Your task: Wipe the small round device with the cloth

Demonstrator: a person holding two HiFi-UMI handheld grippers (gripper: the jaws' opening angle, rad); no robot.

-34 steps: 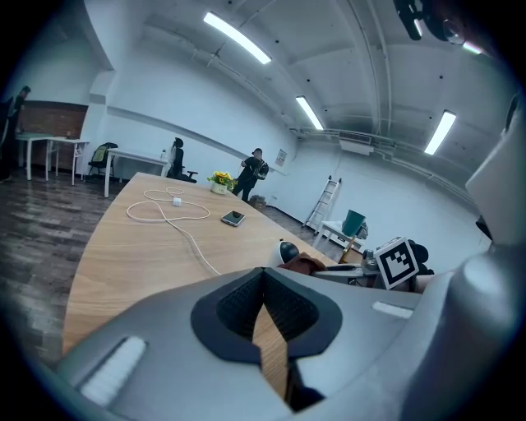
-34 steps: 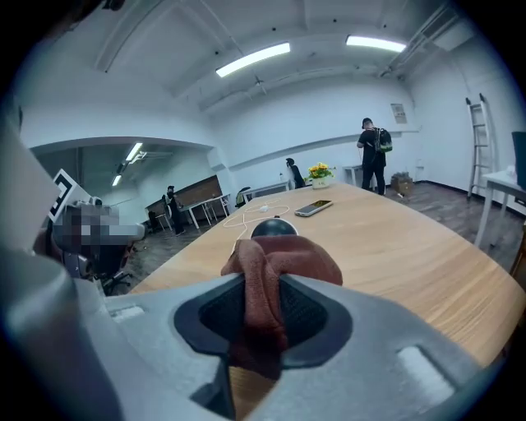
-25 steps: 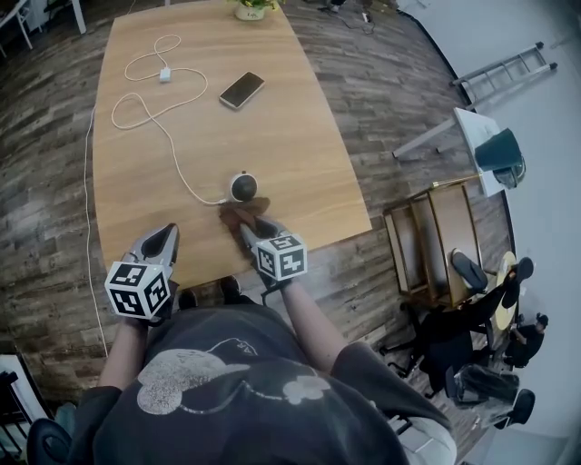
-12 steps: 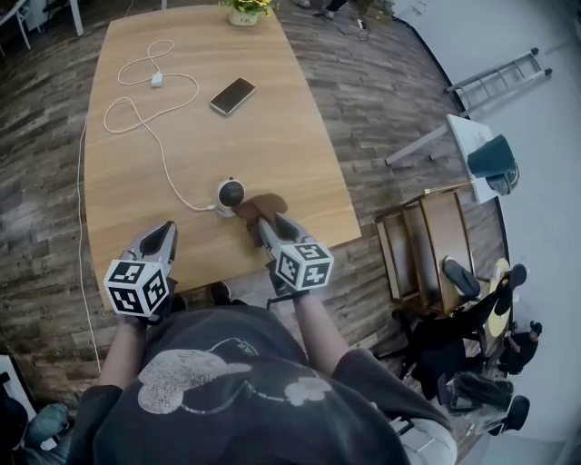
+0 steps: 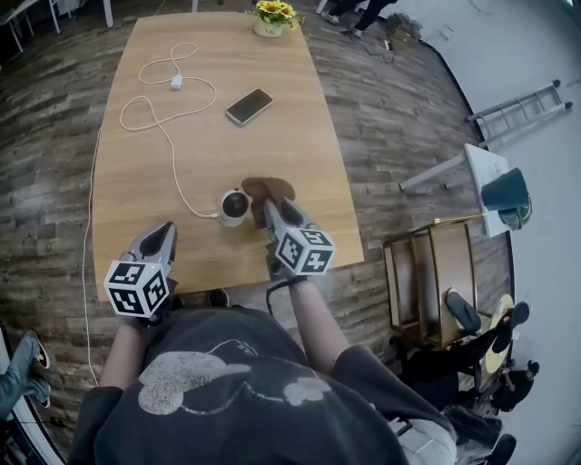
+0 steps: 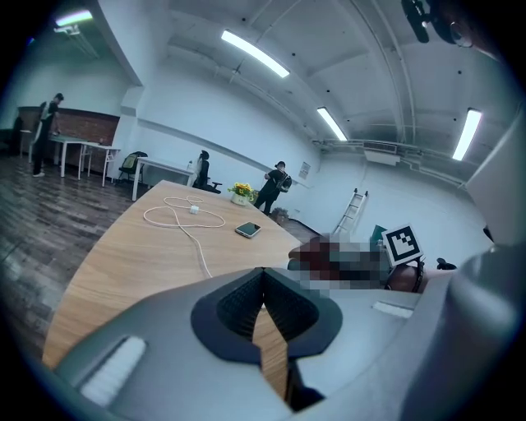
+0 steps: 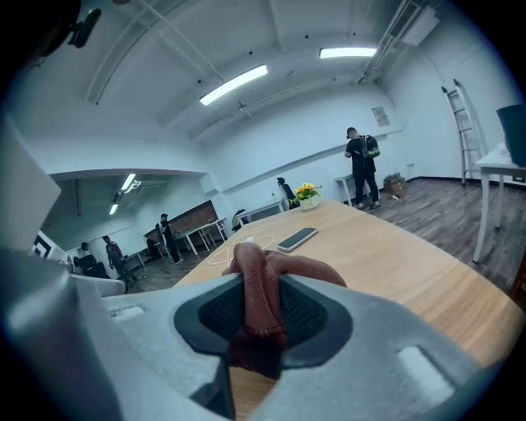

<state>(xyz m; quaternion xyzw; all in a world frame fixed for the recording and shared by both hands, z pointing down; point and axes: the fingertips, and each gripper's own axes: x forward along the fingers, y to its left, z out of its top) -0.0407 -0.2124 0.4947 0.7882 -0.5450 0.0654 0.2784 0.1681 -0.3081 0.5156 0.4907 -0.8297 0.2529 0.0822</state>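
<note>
Grips the bunched brown cloth (image 5: 268,189) in the right gripper (image 5: 270,207), resting on the worktop (image 5: 290,109) just right of the small round device (image 5: 234,205). Holds the left gripper (image 5: 162,238) closed, empty, at the near edge. Bears black-and-white square markers (image 5: 304,252) only. Pale wood worktop with phone (image 5: 249,105), white cable (image 5: 150,113), flowers (image 5: 272,13); plank floor (image 5: 381,100), open office.

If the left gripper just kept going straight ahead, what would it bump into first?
Likely the white cable lying on the table just ahead of the left gripper, though height is unclear.
</note>
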